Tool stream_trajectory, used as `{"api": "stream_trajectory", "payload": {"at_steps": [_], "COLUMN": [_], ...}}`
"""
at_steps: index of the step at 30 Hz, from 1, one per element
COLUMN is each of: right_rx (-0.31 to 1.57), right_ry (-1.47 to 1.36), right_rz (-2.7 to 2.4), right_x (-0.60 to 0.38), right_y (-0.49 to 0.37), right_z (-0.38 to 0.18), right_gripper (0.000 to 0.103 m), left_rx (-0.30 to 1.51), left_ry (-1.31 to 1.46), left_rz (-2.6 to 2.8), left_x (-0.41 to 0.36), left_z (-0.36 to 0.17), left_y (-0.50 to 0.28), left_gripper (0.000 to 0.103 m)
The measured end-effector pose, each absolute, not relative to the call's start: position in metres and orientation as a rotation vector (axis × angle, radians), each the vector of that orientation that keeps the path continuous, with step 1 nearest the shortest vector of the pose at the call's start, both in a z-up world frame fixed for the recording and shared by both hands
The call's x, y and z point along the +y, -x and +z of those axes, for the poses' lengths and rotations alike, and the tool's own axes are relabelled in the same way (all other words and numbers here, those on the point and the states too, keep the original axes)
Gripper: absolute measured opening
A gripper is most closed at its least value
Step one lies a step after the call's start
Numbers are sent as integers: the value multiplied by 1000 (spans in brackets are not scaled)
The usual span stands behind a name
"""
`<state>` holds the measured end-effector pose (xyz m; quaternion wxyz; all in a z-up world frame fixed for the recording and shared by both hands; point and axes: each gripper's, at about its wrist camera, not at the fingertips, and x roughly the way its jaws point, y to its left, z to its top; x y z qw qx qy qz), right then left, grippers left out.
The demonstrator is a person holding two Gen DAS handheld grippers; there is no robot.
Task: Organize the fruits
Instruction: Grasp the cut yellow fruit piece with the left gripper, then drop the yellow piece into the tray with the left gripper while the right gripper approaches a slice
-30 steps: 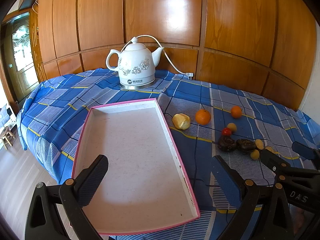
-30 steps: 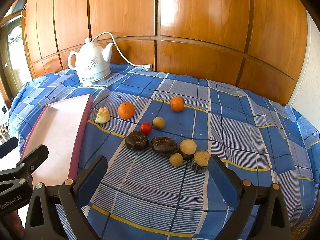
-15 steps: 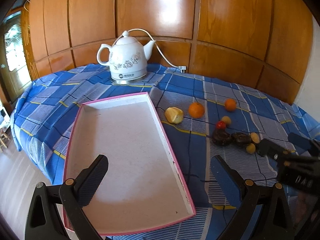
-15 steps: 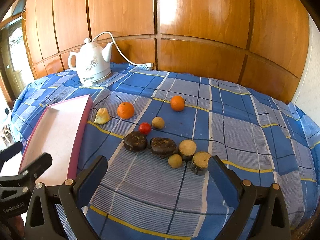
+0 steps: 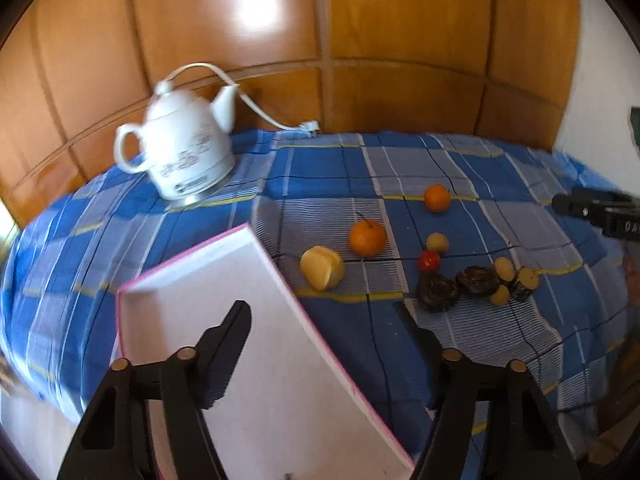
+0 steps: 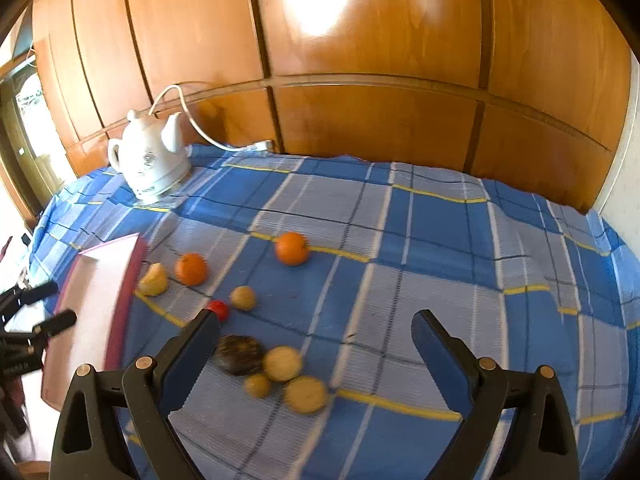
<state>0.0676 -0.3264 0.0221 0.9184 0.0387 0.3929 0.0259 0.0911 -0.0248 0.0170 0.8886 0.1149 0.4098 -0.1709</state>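
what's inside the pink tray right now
No fruit shows inside the pink-rimmed tray: the visible floor is bare white. The left claw, jaws open and just closing with nothing between them, covers part of the near floor, so that part cannot be checked.

1. A shallow white tray (image 5: 224,308) with a pink rim lies flat on the left.
2. Just right of it sit a yellow fruit piece (image 5: 322,268) and an orange (image 5: 367,237); a second orange (image 5: 437,197) lies farther back.
3. A small red fruit (image 5: 429,260), dark lumps (image 5: 437,292) and round tan pieces (image 6: 306,394) cluster together nearer.
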Motion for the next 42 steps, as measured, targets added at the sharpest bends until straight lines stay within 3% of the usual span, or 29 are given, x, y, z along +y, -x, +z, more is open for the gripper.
{"api": "stream_trajectory", "payload": {"at_steps": [2,13,15,16,17,18,20,23,29,42], "right_rx": [822,914,925,925,925,924,925,951,1001,1184], "right_ry": [-68,-183,-209,-218,-235,-246,-277,-327,-266,-48], "right_rz": [57,153,168,172,175,173,156,169,204,378], "right_x": [-335,-352,-351,-351,-352,-353,-359,-364,-351,-310], "right_y": [-75,-94,-95,-96,-97,-97,-99,-101,-102,-96], "right_z": [18,-9,-11,-11,-11,-11,-12,-16,-23,-47], "right_gripper": [98,98,98,98,98,96,83,68,61,61], "left_rx": [874,1067,1094,1103,1119,1108,1083,1043,1022,962], "left_ry": [-281,-391,-387,-383,-359,-354,-345,-288,-198,-82], "left_rz": [-369,-352,-343,-341,-363,-355,-351,-351,-369,-550], "left_x": [-35,-71,-72,-72,-73,-73,-74,-69,-58,-72], "left_z": [13,-47,-56,-59,-61,-61,-59,-51,-44,-17], "left_y": [-106,-186,-195,-197,-199,-199,-196,-189,-170,-100], "left_gripper": [60,59,53,42,40,40,38,26,21,21]}}
